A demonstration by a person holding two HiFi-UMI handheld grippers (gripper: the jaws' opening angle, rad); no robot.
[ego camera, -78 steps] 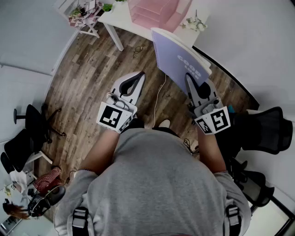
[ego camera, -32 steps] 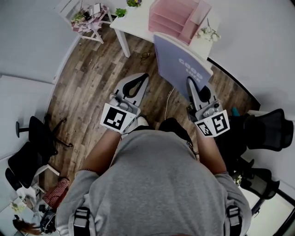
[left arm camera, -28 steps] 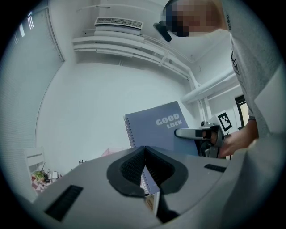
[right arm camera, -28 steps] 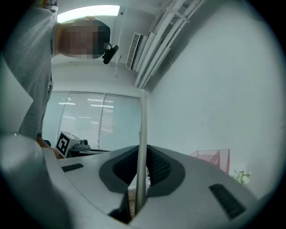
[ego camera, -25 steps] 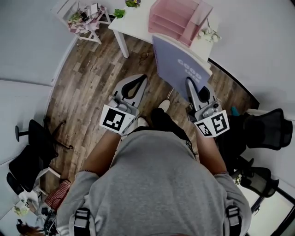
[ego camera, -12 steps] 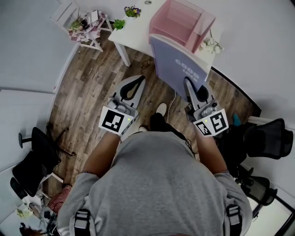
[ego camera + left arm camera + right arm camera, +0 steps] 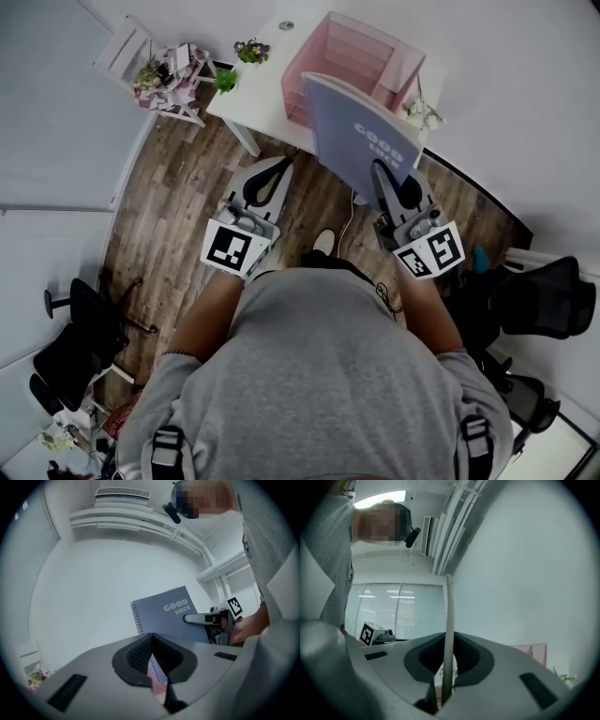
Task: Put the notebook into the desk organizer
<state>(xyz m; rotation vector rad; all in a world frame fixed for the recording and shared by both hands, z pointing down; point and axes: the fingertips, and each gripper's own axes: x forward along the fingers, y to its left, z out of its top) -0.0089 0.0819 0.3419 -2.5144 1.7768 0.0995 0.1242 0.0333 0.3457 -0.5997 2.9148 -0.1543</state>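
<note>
Pinching the notebook [image 7: 356,131] by its lower edge, the right gripper [image 7: 382,173] holds it upright just short of the pink organizer [image 7: 352,47] on the desk [image 7: 253,89], probably for sliding in edgewise, while the left gripper [image 7: 279,165] hangs alongside, jaws closed on nothing.

A white desk [image 7: 246,98] stands on a wood-plank floor [image 7: 178,206], with a pot of purple flowers [image 7: 251,49] and a green plant [image 7: 225,81] along its left edge and a spray of white flowers [image 7: 419,112] at its right end. Near its left is a small white stand [image 7: 164,75] heaped with flowers. One black office chair [image 7: 80,342] sits at the floor's left side, and a second black chair [image 7: 544,295] at its right.
</note>
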